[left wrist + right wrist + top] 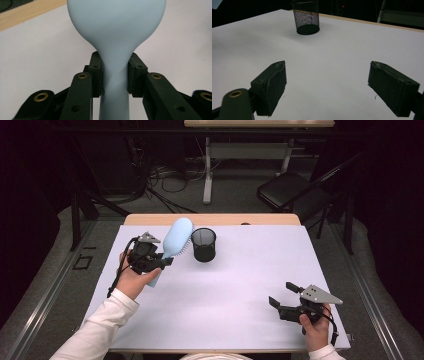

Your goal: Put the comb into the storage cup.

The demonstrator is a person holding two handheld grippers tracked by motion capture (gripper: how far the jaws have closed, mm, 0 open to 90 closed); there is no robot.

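A pale blue hairbrush [176,240] is lifted off the white table sheet [240,285], its head tilted up toward a black mesh cup [204,244] just to its right. My left gripper [159,262] is shut on the brush's neck; in the left gripper view both pads [96,75] press on the narrow neck of the brush [115,30], below its wide head. My right gripper [284,295] rests low at the front right, open with nothing between its jaws. In the right gripper view the mesh cup [306,17] stands far off, beyond that gripper [327,85].
The table's wooden edge [210,219] shows behind the white sheet. Beyond the table stand a black chair [295,190], another table's legs and cables on the floor.
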